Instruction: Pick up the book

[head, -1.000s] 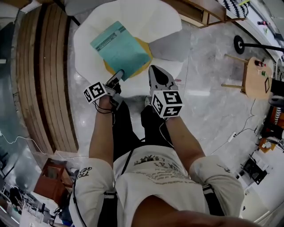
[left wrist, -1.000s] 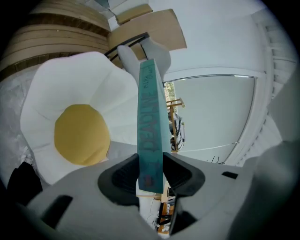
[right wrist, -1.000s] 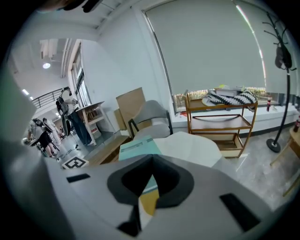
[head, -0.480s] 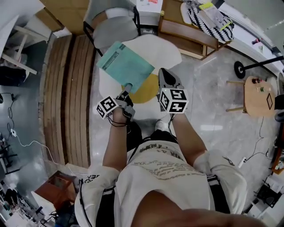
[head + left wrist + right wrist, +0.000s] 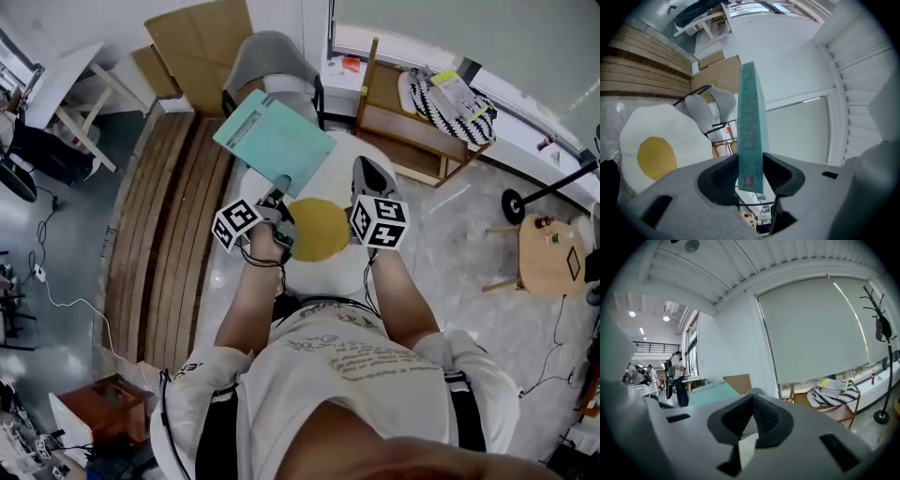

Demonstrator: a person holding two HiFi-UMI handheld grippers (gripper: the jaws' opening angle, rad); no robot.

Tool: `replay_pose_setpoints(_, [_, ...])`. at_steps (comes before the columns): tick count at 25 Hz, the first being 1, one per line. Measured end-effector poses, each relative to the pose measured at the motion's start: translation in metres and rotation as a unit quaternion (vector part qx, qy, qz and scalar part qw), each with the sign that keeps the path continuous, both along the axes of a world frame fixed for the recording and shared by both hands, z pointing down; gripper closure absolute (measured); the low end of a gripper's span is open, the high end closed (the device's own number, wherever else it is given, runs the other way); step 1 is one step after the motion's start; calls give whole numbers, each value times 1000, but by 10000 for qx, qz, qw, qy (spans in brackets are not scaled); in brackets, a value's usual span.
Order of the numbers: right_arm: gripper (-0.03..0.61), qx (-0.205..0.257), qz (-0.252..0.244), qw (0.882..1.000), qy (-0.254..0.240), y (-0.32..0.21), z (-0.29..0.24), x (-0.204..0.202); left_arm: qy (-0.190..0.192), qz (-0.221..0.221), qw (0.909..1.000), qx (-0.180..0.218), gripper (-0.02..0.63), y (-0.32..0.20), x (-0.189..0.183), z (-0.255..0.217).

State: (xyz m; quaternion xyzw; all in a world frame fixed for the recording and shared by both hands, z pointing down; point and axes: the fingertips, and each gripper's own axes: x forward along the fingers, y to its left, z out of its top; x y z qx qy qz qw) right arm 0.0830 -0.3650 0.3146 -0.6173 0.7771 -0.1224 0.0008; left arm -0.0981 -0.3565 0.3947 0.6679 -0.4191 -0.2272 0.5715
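The left gripper [image 5: 278,194] pinches the thin book [image 5: 274,141] by its near edge in its fingers. The book looks light and stiff but may pivot. The right gripper [image 5: 365,169] has its fingers closed and empty.

A white mat [image 5: 321,232] with a yellow middle (much like a fried egg) lies on the pale stone floor [image 5: 469,281]. A grey chair [image 5: 267,61] stands just behind it, with a sheet of cardboard [image 5: 192,37] beside the chair. Wooden boards [image 5: 159,234] run along the left. A wooden rack [image 5: 412,141] holds a striped cushion [image 5: 441,98]. A small round table [image 5: 548,258] stands well apart at the right.
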Motion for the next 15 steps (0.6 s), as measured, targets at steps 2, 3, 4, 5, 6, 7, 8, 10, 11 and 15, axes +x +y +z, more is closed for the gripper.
replay_pose_setpoints(2, [552,63,-32,10000,16,-2,-11,-2,34,-159,9998,70,437,-1,-4,-14])
replay_pose_setpoints(3, [552,97,-58,9999,21,-2,-16,-4,63,-209,9997,101,438,-1,-5,-20])
replay_pose_setpoints(4, [552,140,-88,9999,29,-3,-22,-7,81,-227,9996,141,438,-2,-5,-27])
replay_pose_setpoints(5, [552,191,-116,9997,40,-4,-27,-9,86,-217,9995,189,437,-2,-4,-32])
replay_pose_setpoints(6, [552,237,-138,9996,47,-3,-30,-12,80,-198,9995,236,437,-1,-3,-37])
replay_pose_setpoints(7, [552,270,-153,9995,43,-1,-32,-14,71,-187,9994,277,437,1,-3,-40])
replay_pose_setpoints(8, [552,293,-164,9994,32,1,-32,-16,71,-191,9993,315,437,2,-2,-42])
replay_pose_setpoints(10, [552,321,-197,9993,12,4,-30,-21,96,-221,9989,401,437,4,-2,-46])
replay_pose_setpoints(11, [552,330,-225,9992,15,5,-30,-24,104,-229,9987,452,437,4,-2,-48])
replay_pose_setpoints(15, [552,311,-369,9988,48,13,-26,-38,152,-201,9977,633,438,7,-2,-56])
